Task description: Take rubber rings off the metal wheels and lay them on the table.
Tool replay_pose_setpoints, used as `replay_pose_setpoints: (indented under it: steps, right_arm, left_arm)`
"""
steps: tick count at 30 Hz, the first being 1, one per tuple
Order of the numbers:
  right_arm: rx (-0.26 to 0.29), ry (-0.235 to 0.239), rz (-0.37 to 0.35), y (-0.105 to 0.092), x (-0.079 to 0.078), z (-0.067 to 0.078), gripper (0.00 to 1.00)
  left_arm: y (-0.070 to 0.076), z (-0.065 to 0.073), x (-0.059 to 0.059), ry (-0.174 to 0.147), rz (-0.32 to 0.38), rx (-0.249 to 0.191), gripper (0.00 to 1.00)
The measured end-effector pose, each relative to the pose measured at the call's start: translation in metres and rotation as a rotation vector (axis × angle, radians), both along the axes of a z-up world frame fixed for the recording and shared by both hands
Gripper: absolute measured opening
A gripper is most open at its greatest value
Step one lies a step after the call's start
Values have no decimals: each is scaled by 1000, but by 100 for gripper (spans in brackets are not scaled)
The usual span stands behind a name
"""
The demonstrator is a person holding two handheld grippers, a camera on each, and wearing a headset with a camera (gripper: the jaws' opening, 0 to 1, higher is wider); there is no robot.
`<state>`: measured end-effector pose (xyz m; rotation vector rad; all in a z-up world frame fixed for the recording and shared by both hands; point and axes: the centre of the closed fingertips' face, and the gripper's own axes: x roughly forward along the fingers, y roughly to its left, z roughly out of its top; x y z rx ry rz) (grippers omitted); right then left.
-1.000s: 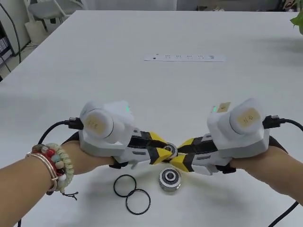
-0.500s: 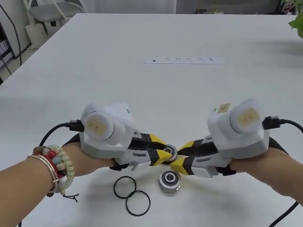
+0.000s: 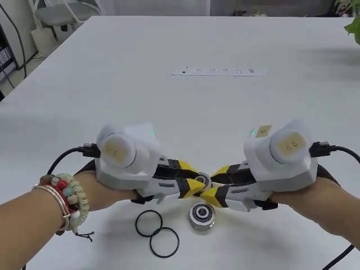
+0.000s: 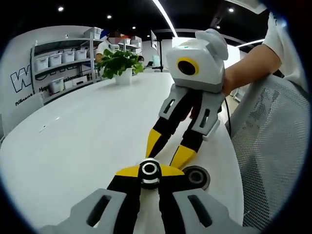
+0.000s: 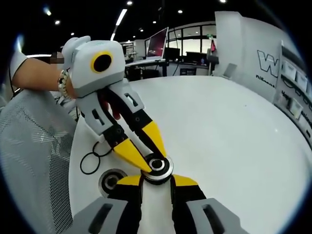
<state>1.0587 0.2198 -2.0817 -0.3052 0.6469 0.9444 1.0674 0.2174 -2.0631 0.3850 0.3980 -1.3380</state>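
Where free of hands and tongs, plain white desk (image 3: 112, 101): a power strip (image 3: 219, 71) well beyond the work, a chair (image 3: 56, 11) past the far left corner, a plant (image 3: 354, 25) at the far right. Close in, two rings (image 3: 156, 229) flat on the desk, touching each other, just left of a second wheel (image 3: 201, 216) lying flat. Both on the near side of the tongs, apart from them.

Left tongs (image 3: 197, 183) reaching in from the left, right tongs (image 3: 212, 190) from the right, both nearly level, tips meeting nose to nose just above the desk. Left hand (image 3: 101, 192) and right hand (image 3: 306, 197) wrapped under the white bodies; beaded bracelets (image 3: 62, 199) on the left wrist; black cables (image 3: 64, 153) off each body.

Left tongs closed on the wheel (image 3: 202, 180), yellow tips flanking it. Right tongs clamped onto the same wheel from the opposite side; whether on rubber or metal, cannot tell.

From the left gripper view: right tongs seen head-on with jaws slightly splayed toward the wheel, the plant in its pot on the far desk, shelves (image 4: 58, 68) of bins, a mesh backrest (image 4: 273, 146) at the right. From the right gripper view: rings on the desk behind the left tongs, second wheel low at the left, a monitor (image 5: 158, 44) in the distance.
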Motion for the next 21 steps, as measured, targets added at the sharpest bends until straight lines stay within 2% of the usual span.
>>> replay_pose_setpoints:
  steps: [12, 17, 21]
  right_arm:
    - [15, 29, 0, -2, -4, -1, 17]
    - [25, 50, -8, -6, -7, 0, 11]
    - [21, 47, -5, -5, -8, 1, 10]
  left_arm:
    - [-1, 0, -2, 4, -5, -3, 8]
    - [-1, 0, -3, 5, -6, -4, 8]
    - [-1, 0, -3, 6, -3, -5, 8]
